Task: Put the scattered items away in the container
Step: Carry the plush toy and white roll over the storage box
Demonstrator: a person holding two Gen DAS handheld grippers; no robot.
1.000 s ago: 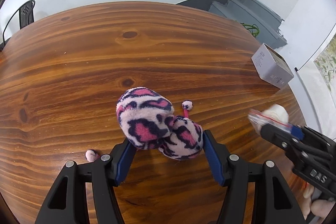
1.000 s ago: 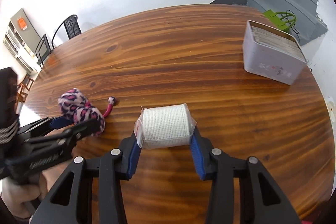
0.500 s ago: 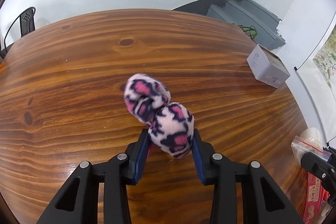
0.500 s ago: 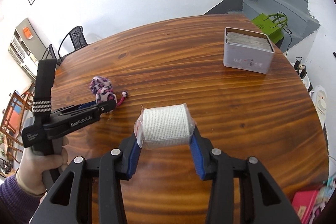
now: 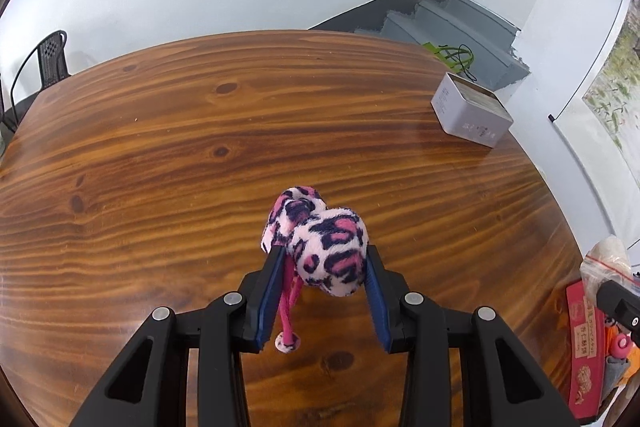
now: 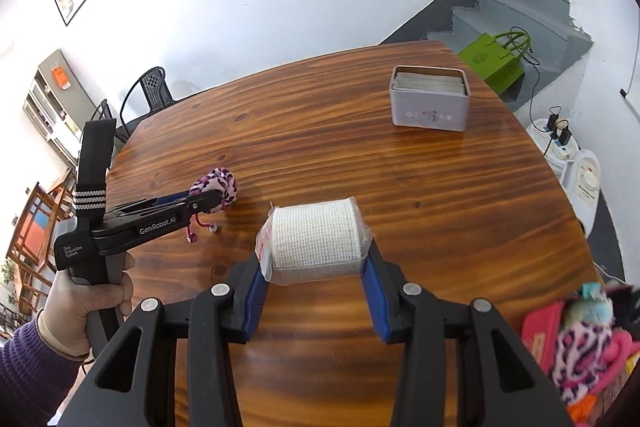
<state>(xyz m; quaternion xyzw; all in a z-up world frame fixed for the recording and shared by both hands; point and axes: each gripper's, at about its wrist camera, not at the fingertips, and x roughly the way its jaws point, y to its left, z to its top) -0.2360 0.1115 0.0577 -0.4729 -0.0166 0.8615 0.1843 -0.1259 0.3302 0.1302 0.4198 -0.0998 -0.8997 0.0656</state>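
**Both grippers loaded, nothing yet put away**

The plush toy point(image 5: 328, 247) is off the table point(image 5: 160, 163), pinched between the blue pads of the left gripper point(image 5: 322, 291); its pink cords dangle below the jaws with a small pompom at the end. Taking the grey tin point(image 6: 430, 103) as landmark, the toy hangs well apart from it, toward the near left of the table. The gauze roll point(image 6: 316, 241), in a clear wrapper, is clamped crosswise in the right gripper point(image 6: 316, 279), also lifted clear of the wood and nearer the camera than the tin, a little to its left.

The tin sits at the far right of the table, open-topped and apparently already full of flat packets, so it may not be the container meant. A heap of bright things point(image 6: 576, 339), including another leopard-print plush, lies at the near right edge, well apart from the tin; whether they sit in a container I cannot tell.

Judging from this, both pickups are done and both drops remain. No other loose items show on the table. A gloved hand point(image 6: 86, 307) holds the left gripper's handle.
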